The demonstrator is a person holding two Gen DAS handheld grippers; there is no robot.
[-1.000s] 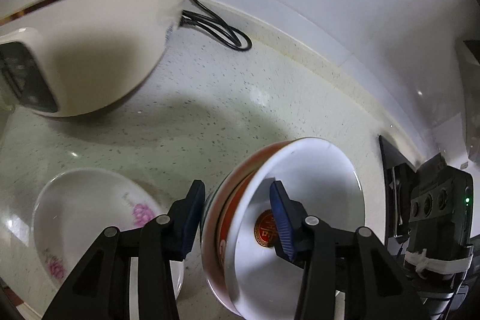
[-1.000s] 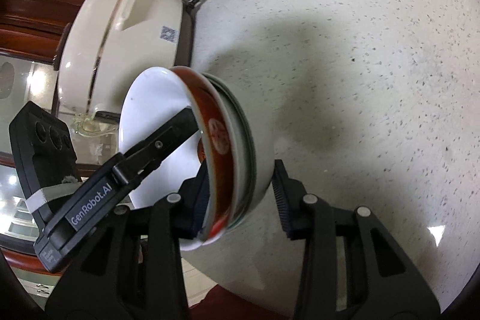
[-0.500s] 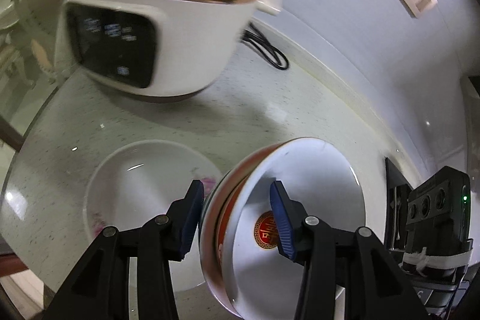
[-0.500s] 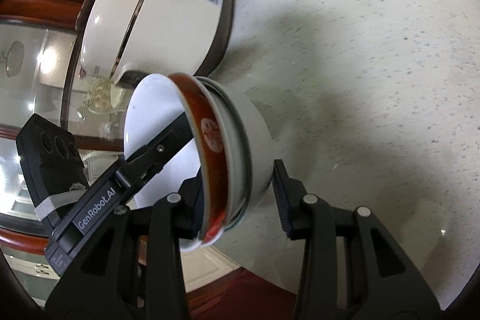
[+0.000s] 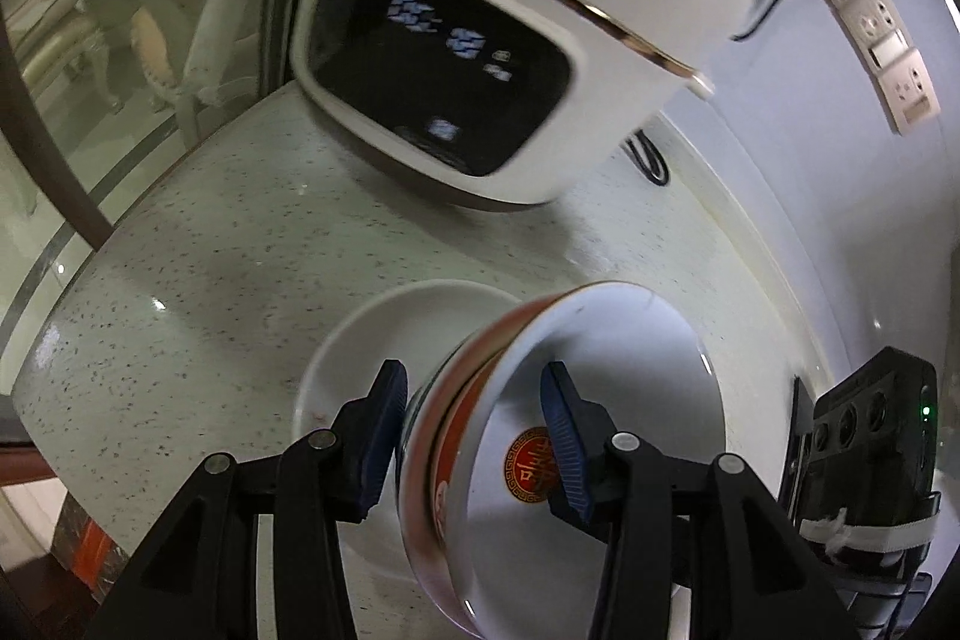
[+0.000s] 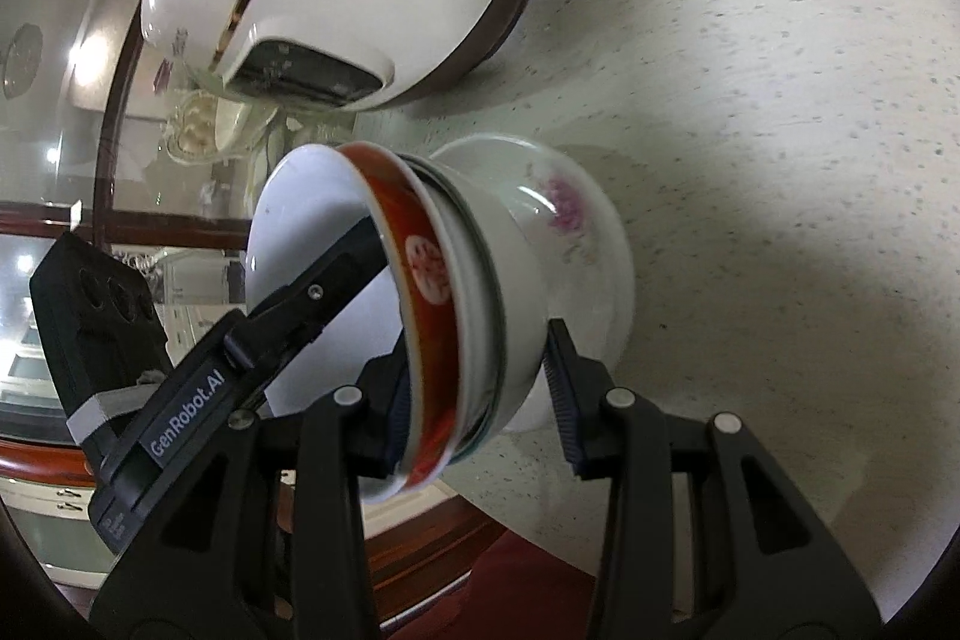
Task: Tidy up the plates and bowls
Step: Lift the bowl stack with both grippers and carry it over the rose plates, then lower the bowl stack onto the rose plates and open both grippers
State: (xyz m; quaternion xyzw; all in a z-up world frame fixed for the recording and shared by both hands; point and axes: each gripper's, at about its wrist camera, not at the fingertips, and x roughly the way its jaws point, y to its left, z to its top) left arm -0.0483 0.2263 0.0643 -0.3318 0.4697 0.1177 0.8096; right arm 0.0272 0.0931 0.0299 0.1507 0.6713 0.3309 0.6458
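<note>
The left gripper (image 5: 468, 415) is clamped on the near wall of a nested stack of bowls (image 5: 600, 388): 1 blue finger presses the outside, the other sits inside the top bowl beside its red medallion. The right gripper (image 6: 474, 388) grips the opposite wall of the same stack the same way, 1 finger inside the rim and 1 outside against the white lowest bowl. The stack hangs tilted in the air between the 2 grippers, just above a white floral bowl (image 6: 570, 220) that rests on the desk (image 6: 780, 100).

The stack looks like glazed ceramic: stiff, fairly heavy for a rim pinch, smooth enough to slip, and likely to chip if it knocks the floral bowl. At least 3 bowls are nested, the top 1 with a red-orange band, and loose nesting could let them shift against each other, so 2 opposed holds on the walls seem the sound way to carry it, kept level before lowering.

The desk is pale speckled stone, hard and glossy, with a rounded edge. A white rice cooker (image 5: 480, 40) with a dark lit display stands behind the bowls. Wall sockets (image 5: 882, 40) sit at the far right, and glass panels show another room on the left
</note>
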